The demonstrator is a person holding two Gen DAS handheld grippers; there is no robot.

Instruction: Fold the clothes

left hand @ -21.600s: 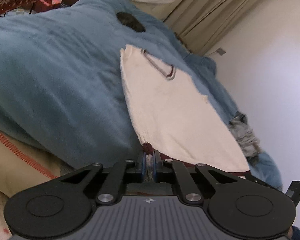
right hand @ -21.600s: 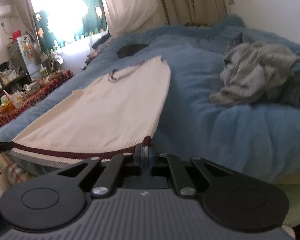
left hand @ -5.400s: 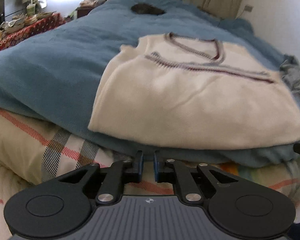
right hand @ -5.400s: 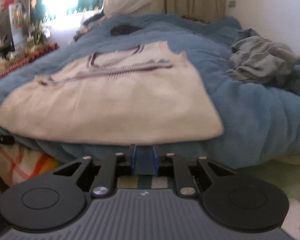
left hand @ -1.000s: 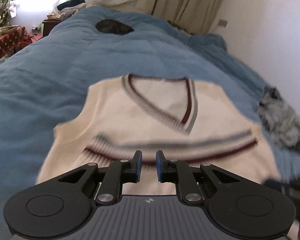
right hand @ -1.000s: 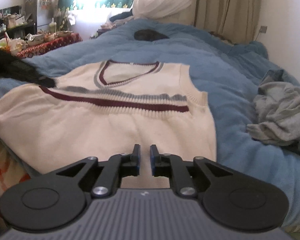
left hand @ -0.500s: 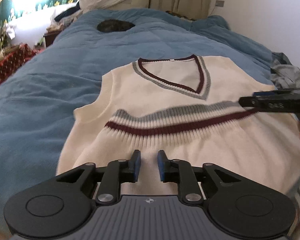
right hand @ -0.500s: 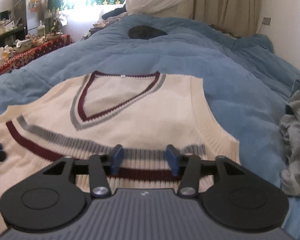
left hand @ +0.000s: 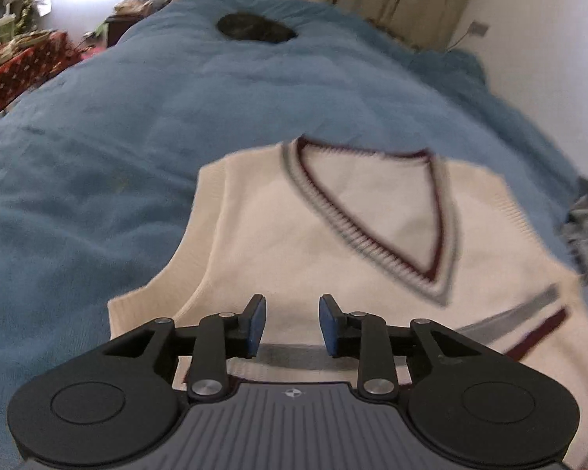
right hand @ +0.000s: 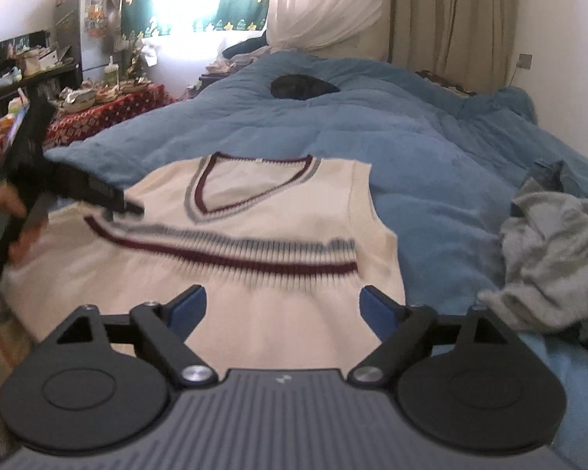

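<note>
On the fluffy blue bed blanket [right hand: 431, 145] lies the cream knitted V-neck vest [right hand: 262, 203], hem folded up under the neckline. Both grippers' jaws have just been opening, empty: right gripper [right hand: 282, 307] wide, left gripper [left hand: 291, 325] partly. Next likely a sideways fold; the crumpled grey garment [right hand: 548, 258] waits at three o'clock.

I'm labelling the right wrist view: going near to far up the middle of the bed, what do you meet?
Cream vest → its V-neck collar → blue duvet → dark round thing → curtains.
</note>
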